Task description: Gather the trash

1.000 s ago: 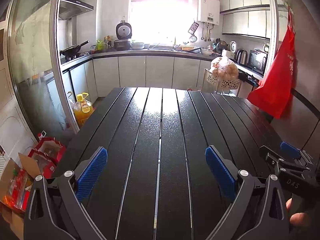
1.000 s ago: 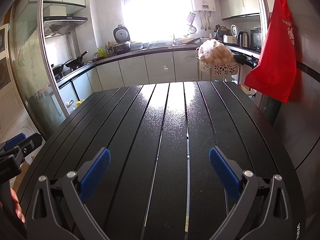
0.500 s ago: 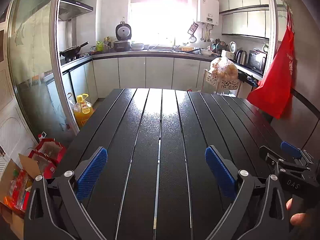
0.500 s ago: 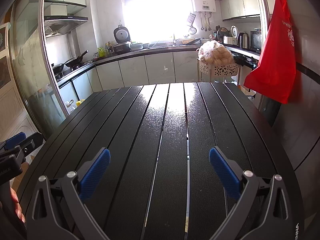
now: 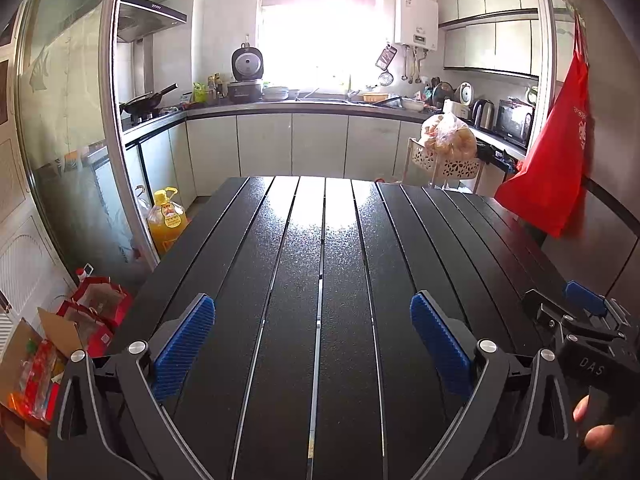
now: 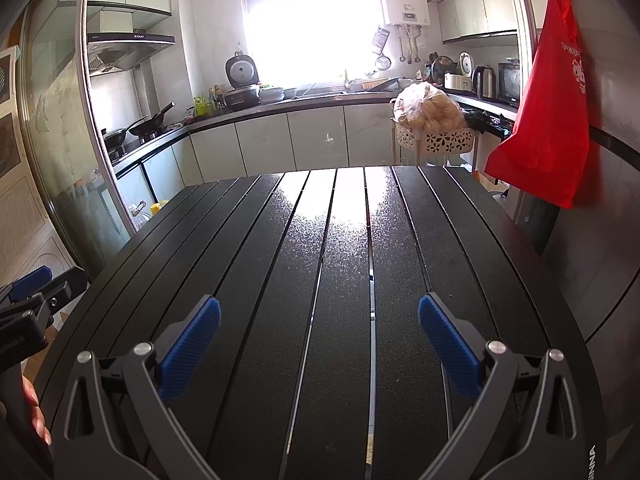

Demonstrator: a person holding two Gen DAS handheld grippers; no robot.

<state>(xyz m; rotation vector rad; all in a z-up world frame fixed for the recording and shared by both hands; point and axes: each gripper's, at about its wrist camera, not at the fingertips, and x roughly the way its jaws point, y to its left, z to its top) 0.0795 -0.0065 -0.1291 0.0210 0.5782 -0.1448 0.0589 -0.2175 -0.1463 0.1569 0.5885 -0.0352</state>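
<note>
Black slatted metal desk carries no trash that I can see, so the collecting seems either finished or not begun. Left tool and right tool hover above its near edge, both spread wide and gripping nothing. Perhaps trash lies outside view.

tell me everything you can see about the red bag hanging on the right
The red bag hangs flat against the right-hand wall, beside the far right corner of the black slatted table. It looks like thin, matte fabric, limp and creased, with handles drawn up to a point near the top of the picture. A pale printed design with some lettering shows on its upper part, too small to read. Its lower edge slants, one corner dropping lower. The left wrist view shows it hung from a wall hook. Neither hand-held gripper touches it.
</note>
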